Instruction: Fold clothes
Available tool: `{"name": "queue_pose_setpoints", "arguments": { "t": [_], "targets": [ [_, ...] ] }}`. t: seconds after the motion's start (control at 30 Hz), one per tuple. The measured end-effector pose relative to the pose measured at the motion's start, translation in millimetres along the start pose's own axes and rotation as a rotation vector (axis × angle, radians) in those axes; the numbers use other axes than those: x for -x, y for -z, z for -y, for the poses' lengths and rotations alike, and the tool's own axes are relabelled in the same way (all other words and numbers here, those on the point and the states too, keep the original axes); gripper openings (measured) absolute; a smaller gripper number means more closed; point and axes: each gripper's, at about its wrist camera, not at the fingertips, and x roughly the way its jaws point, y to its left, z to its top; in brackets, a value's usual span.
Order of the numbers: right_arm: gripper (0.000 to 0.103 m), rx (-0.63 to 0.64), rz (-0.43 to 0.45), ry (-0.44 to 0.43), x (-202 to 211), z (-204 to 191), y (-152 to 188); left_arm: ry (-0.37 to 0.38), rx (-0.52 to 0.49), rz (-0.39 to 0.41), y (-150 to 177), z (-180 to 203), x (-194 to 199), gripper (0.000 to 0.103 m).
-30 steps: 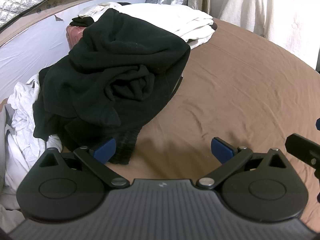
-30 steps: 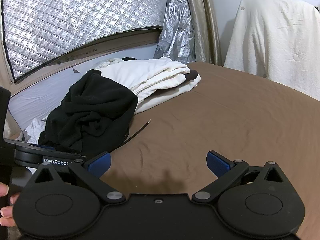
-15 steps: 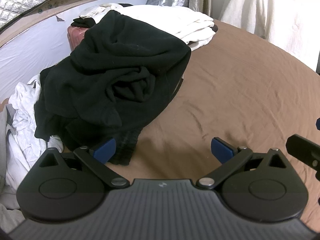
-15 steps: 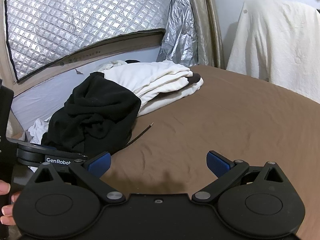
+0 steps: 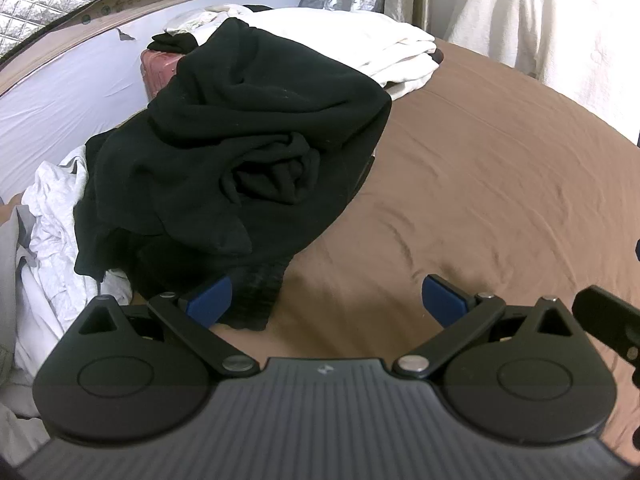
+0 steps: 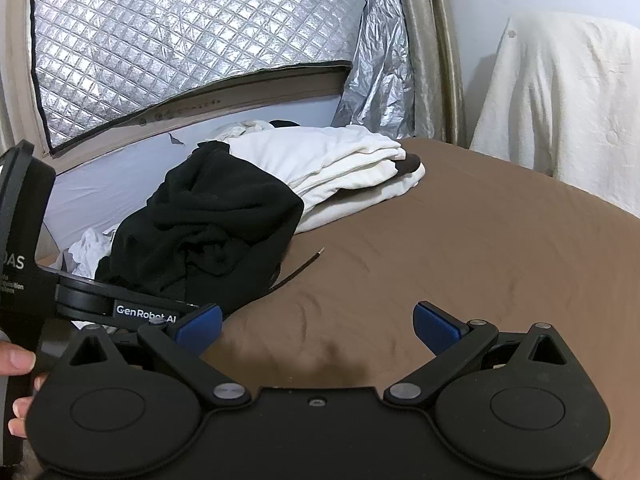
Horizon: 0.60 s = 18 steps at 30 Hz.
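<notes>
A crumpled black garment (image 5: pixel 240 152) lies heaped at the left of the brown bed sheet (image 5: pixel 500 184); its ribbed hem reaches down beside my left finger pad (image 5: pixel 208 300). My left gripper (image 5: pixel 326 300) hovers open over bare sheet just right of that hem, holding nothing. In the right wrist view the same black garment (image 6: pixel 208 232) sits left of centre, and my right gripper (image 6: pixel 318 326) is open above the sheet (image 6: pixel 460 240), empty. The left gripper's body (image 6: pixel 100 300) shows at that view's left edge, held by a hand (image 6: pixel 16 360).
Folded white clothes (image 5: pixel 360 48) are stacked behind the black heap, also seen as a white stack (image 6: pixel 340 168). Rumpled white fabric (image 5: pixel 52 216) lies at the far left. A pink case (image 5: pixel 160 72) stands behind. A thin dark cord (image 6: pixel 300 270) trails on the sheet. A cream-draped object (image 6: pixel 560 112) stands right.
Both views have shifted slightly; the right wrist camera has tilted upward, showing more wall and silver quilted cover. Both grippers stay open and the clothes have not moved.
</notes>
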Motion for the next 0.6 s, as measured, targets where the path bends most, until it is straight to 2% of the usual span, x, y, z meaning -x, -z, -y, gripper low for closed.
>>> {"name": "queue_pose_setpoints", "arguments": {
  "t": [0.53,0.6],
  "targets": [
    [0.103,-0.001,-0.017,-0.031,-9.1,-2.8,1.4,-0.009,0.009,-0.009,-0.7,-3.7,-4.7,0.103],
    [0.103,-0.02,-0.018,-0.063,-13.8,-1.7,-0.2,-0.02,-0.003,-0.025,-1.0,-4.5,-8.5,0.103]
  ]
}}
